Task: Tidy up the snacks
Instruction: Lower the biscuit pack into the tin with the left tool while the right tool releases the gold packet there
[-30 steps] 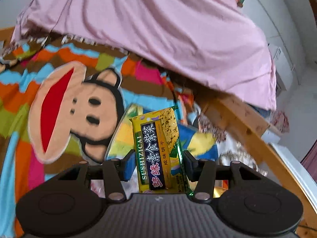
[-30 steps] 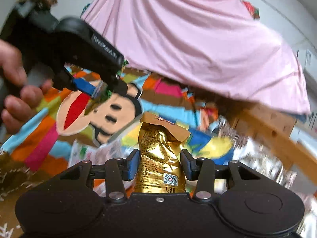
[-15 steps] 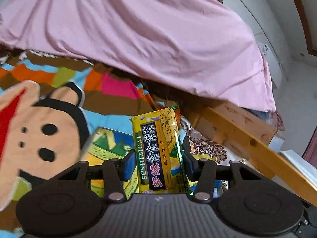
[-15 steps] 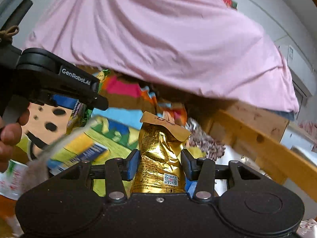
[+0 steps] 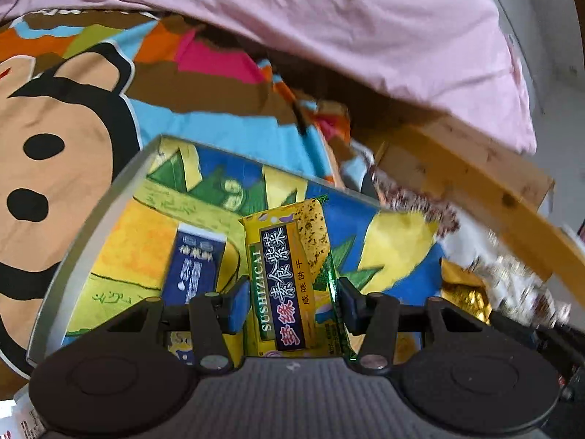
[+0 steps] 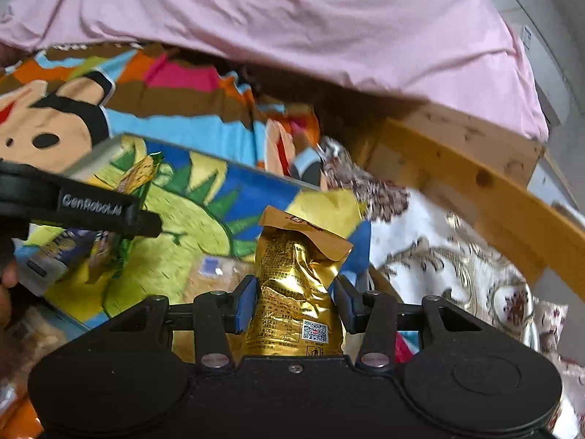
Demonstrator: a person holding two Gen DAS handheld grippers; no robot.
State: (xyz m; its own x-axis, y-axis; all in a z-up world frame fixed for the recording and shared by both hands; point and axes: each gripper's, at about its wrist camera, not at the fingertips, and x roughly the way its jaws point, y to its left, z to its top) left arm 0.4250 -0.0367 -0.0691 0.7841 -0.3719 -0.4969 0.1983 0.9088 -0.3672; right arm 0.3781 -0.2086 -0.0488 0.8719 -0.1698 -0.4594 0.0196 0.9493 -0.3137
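My left gripper (image 5: 292, 301) is shut on a yellow seaweed cracker packet (image 5: 289, 281), held over a shallow printed box (image 5: 91, 219) with a grey rim and a blue and yellow bottom. A dark blue packet (image 5: 193, 270) lies inside that box. My right gripper (image 6: 294, 301) is shut on a crinkled gold snack pouch (image 6: 296, 285), above the right part of the same box (image 6: 204, 197). The left gripper (image 6: 109, 216) with its yellow packet shows at the left of the right wrist view, over the box.
The box rests on a bright cartoon monkey blanket (image 5: 62, 139). A pink sheet (image 5: 329, 25) hangs behind it. A wooden bed rail (image 6: 468, 186) runs along the right, with patterned white fabric (image 6: 457, 267) below. A gold pouch (image 5: 464, 292) and a hand (image 6: 7, 292) sit at the edges.
Both grippers moved down and right across the blanket, carrying their packets. The printed box has grown large under them, and the monkey face has slid off to the left.
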